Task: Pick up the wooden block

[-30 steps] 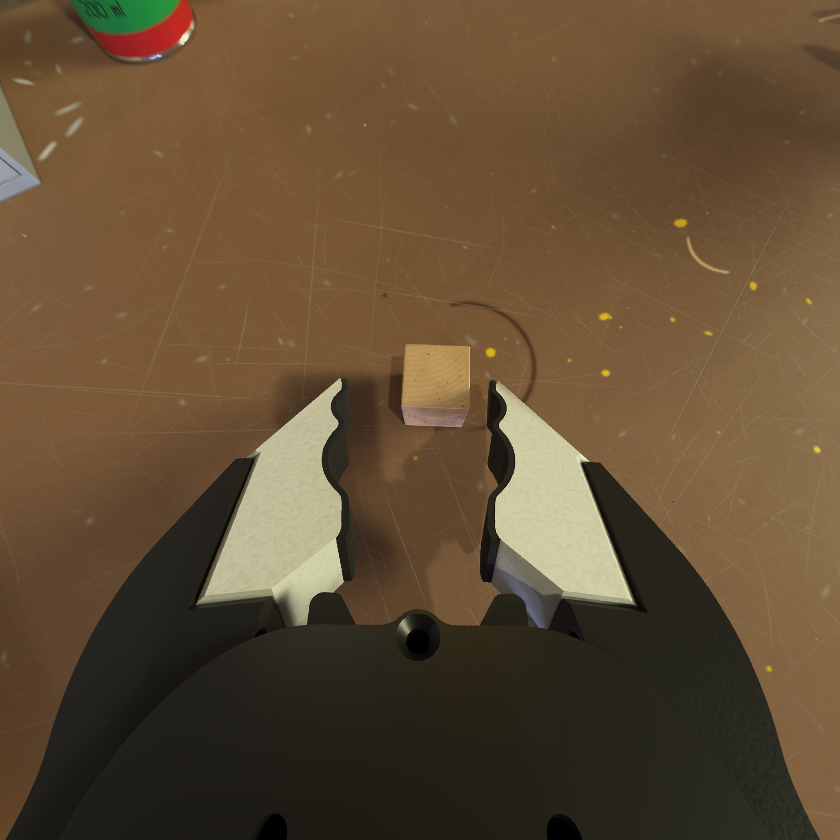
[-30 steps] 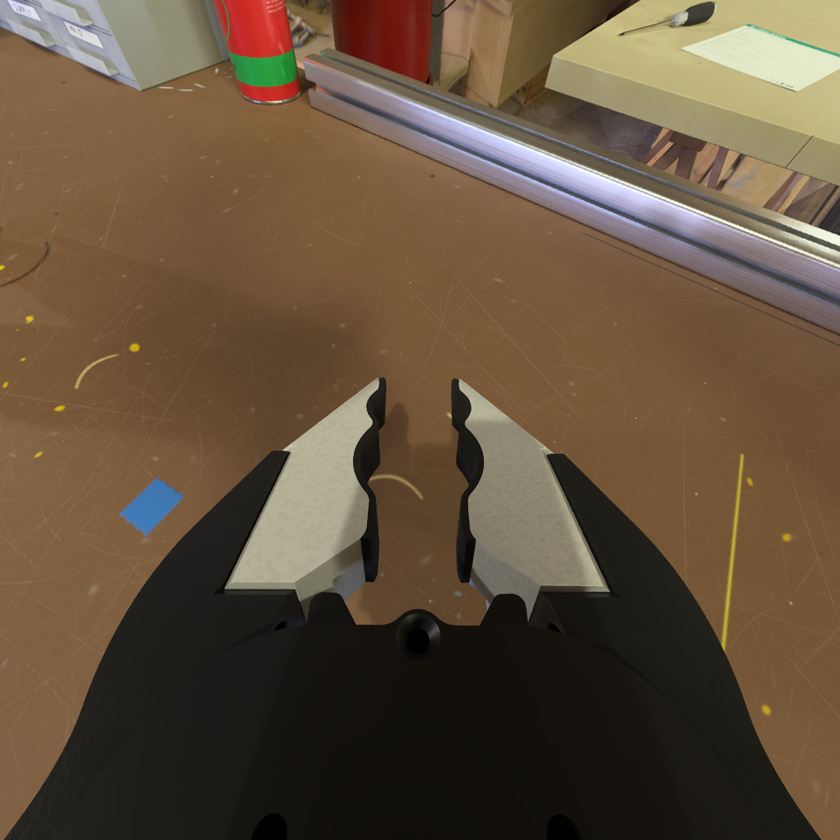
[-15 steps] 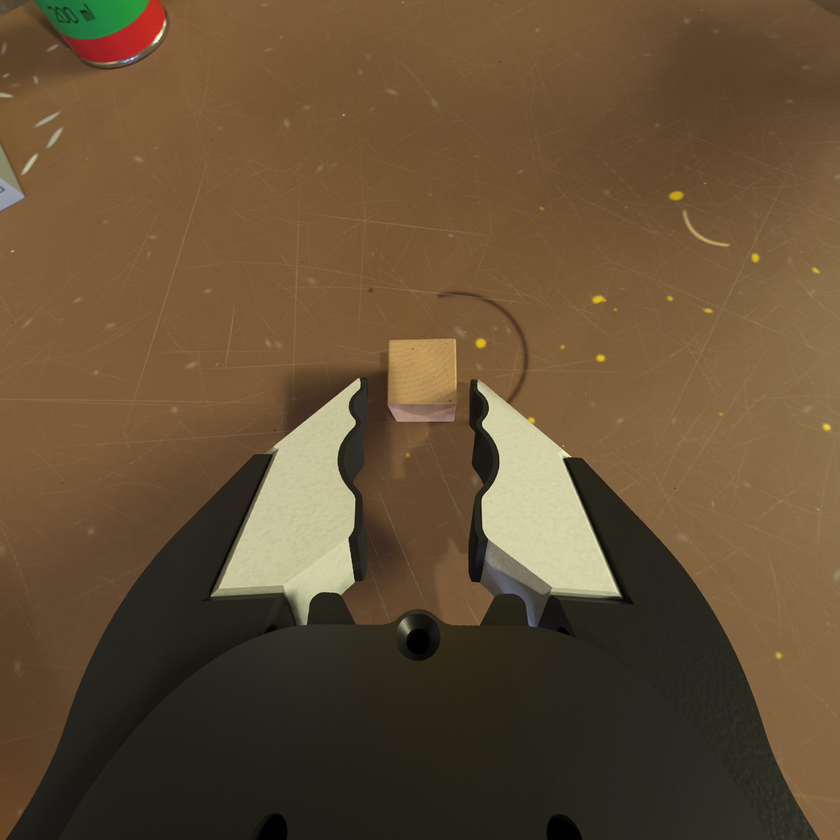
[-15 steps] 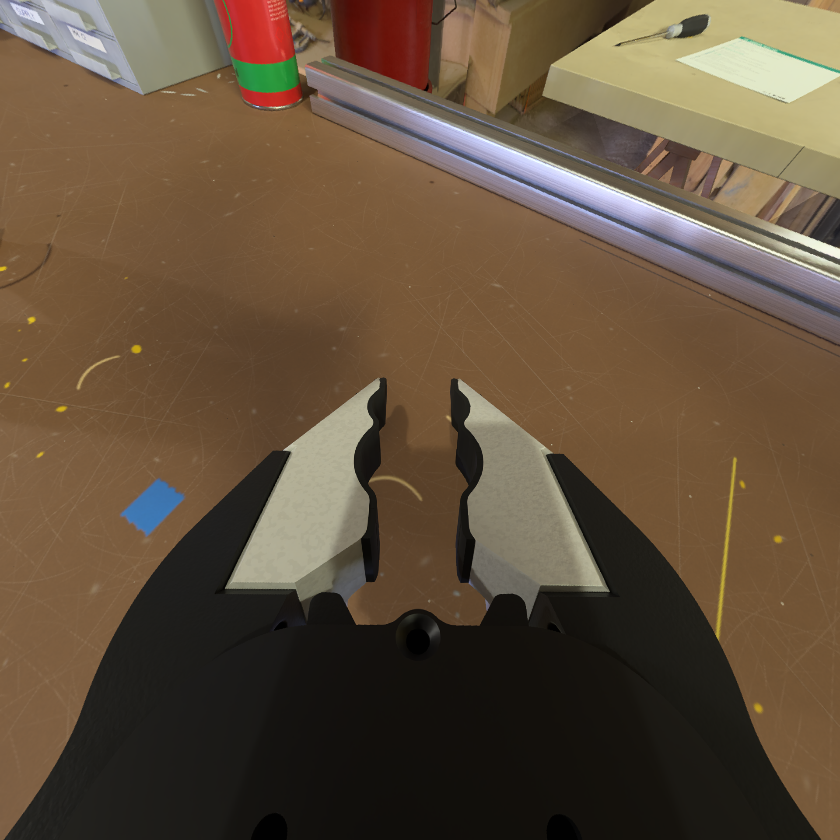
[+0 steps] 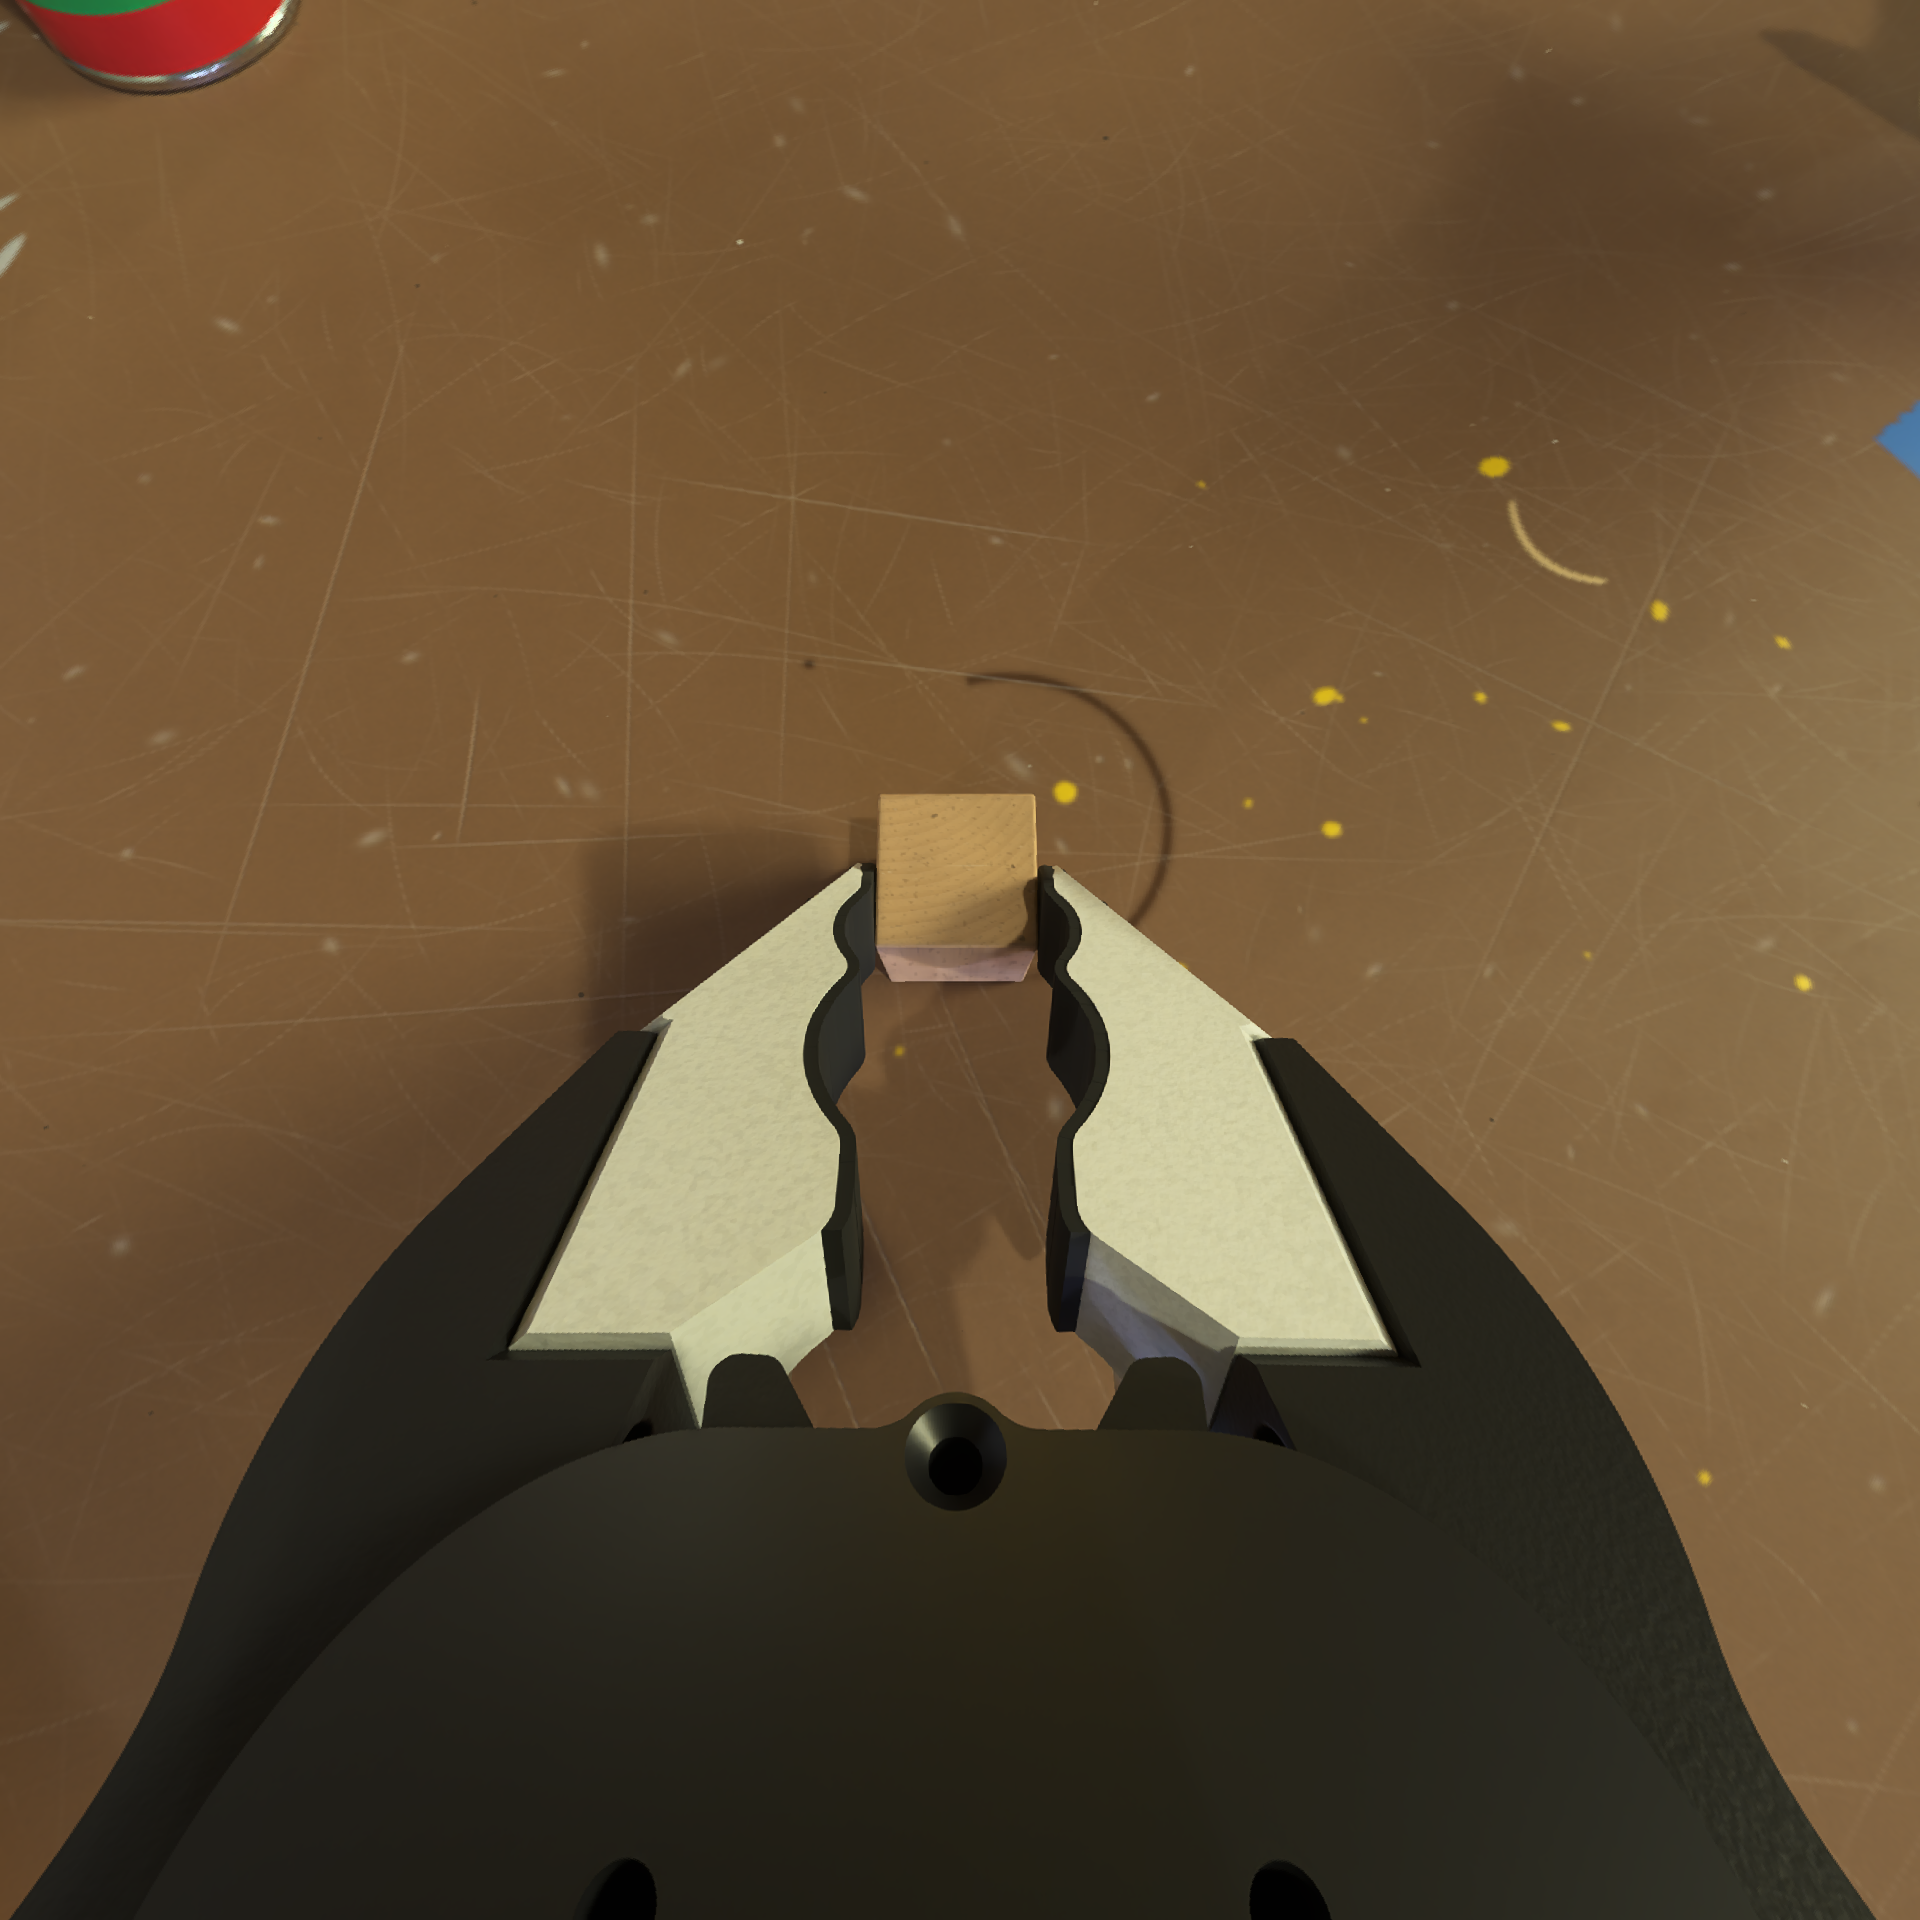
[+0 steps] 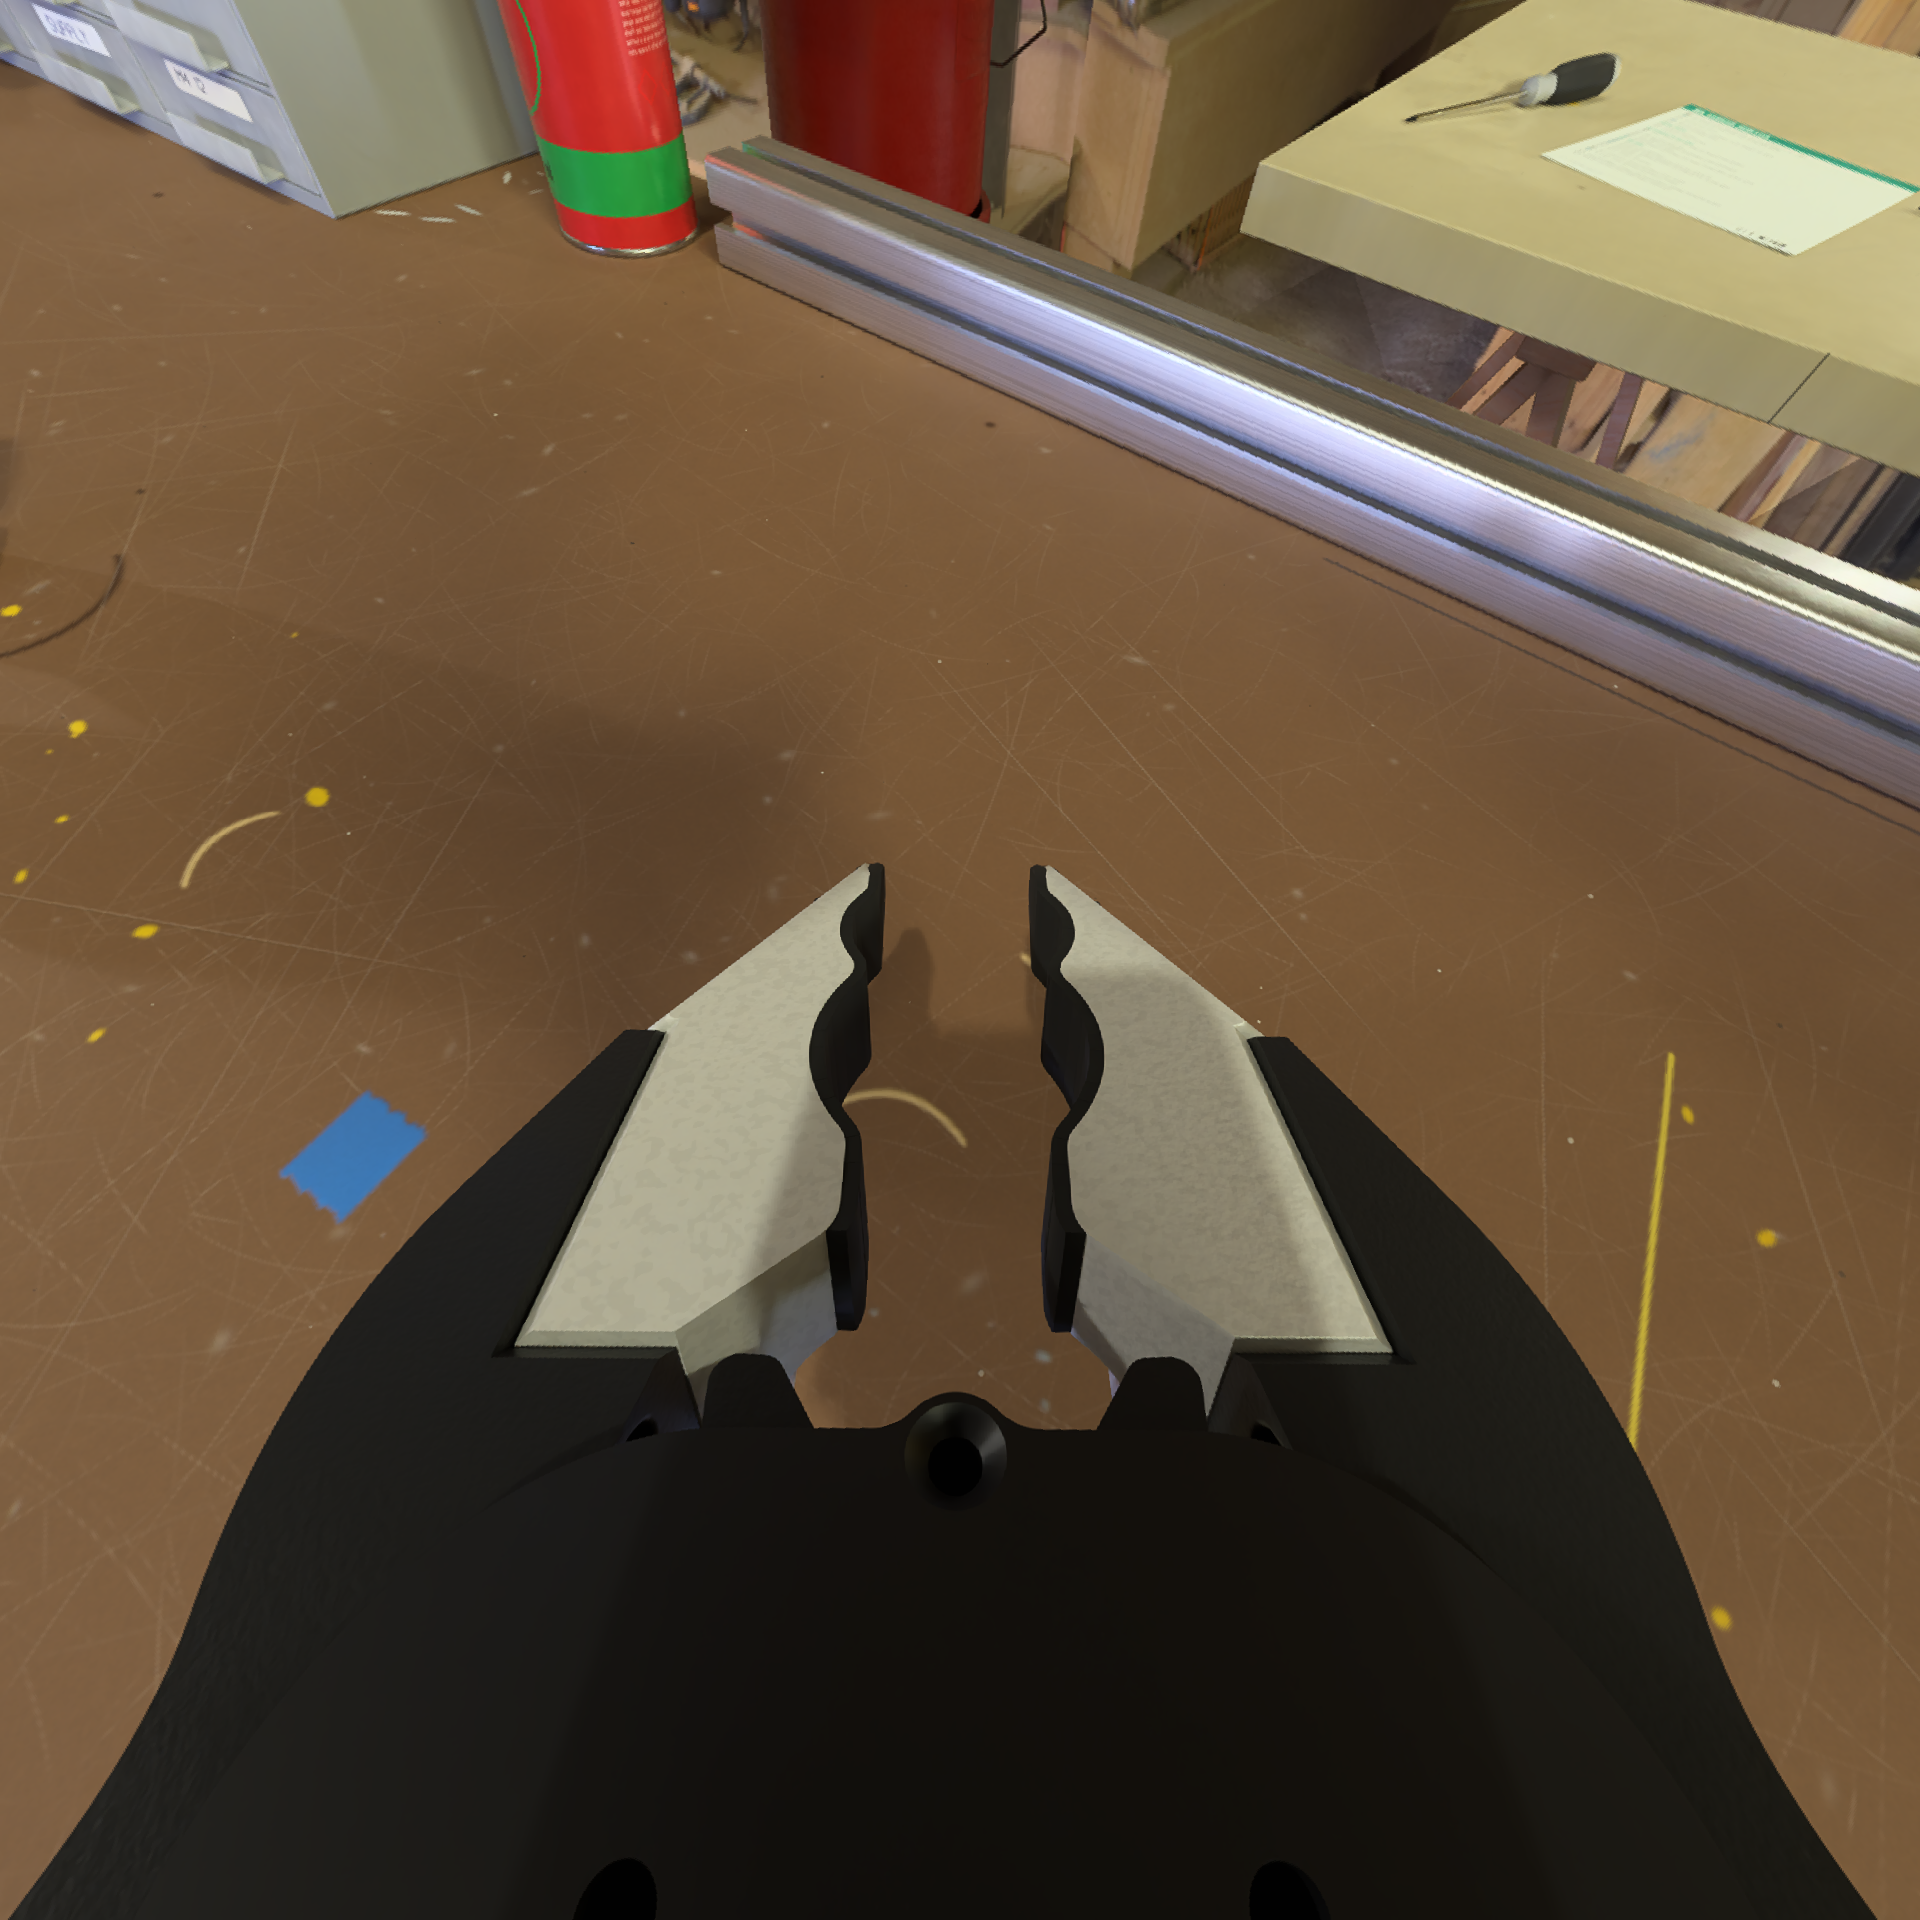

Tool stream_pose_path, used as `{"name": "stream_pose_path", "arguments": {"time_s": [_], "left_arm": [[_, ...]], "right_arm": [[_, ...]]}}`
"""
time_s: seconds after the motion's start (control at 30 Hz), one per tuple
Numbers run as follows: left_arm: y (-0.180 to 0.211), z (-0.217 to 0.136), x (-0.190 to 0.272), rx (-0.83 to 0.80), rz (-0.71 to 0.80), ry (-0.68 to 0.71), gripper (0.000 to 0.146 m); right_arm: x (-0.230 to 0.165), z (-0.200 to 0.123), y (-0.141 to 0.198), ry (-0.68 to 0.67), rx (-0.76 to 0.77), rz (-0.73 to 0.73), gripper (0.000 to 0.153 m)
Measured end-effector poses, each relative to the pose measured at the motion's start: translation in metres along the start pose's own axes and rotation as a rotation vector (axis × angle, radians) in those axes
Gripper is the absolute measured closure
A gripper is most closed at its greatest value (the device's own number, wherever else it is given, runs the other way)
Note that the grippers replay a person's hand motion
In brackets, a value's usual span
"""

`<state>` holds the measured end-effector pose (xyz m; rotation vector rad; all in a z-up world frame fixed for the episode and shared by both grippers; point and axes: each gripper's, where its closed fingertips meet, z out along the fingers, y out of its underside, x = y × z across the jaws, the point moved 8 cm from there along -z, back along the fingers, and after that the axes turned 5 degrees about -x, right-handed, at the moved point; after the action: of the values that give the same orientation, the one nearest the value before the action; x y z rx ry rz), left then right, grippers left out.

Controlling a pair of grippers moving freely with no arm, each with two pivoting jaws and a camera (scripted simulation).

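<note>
The wooden block (image 5: 956, 873), a small light cube, sits on the brown scratched tabletop (image 5: 520, 520) in the left wrist view. My left gripper (image 5: 954, 888) has its fingertips (image 5: 854, 914) pressed against the block's left and right sides, holding its near half; the block's far half sticks out past the tips. I cannot tell if the block is off the table. My right gripper (image 6: 954, 883) hovers over bare tabletop with its jaws partly apart and nothing between them. The block does not show in the right wrist view.
A red and green can (image 6: 613, 135) (image 5: 156, 42) stands at the back left by a grey drawer cabinet (image 6: 312, 94). An aluminium rail (image 6: 1299, 416) runs along the table's far right. A beige board with a screwdriver (image 6: 1538, 88) lies beyond. Blue tape (image 6: 353, 1153) marks the table.
My left gripper moved forward around the block and its jaws closed from wide apart onto the block's sides. The right gripper barely shifted and kept the same opening.
</note>
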<state>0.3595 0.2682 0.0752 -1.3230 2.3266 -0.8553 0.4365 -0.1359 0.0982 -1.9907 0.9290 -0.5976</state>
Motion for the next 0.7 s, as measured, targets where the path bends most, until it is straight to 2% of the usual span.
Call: {"name": "stream_pose_path", "arguments": {"time_s": [0.17, 0.33, 0.53, 0.7], "left_arm": [[-0.01, -0.013, 0.012, 0.092, 0.035, 0.06, 0.116], [-0.035, -0.023, 0.062, 0.231, 0.281, 0.265, 0.116], [-0.051, 0.01, 0.126, 0.105, 0.624, 0.484, 0.116], [-0.047, 0.034, 0.15, 0.018, 0.747, 0.481, 0.116]], "right_arm": [[-0.001, 0.0, 0.0, 0.001, -0.001, -0.008, 0.125], [-0.001, 0.001, 0.001, -0.003, -0.006, -0.009, 0.127], [-0.003, 0.0, -0.001, 0.002, -0.001, -0.024, 0.128], [-0.003, -0.002, -0.002, 0.009, 0.003, -0.035, 0.128]]}}
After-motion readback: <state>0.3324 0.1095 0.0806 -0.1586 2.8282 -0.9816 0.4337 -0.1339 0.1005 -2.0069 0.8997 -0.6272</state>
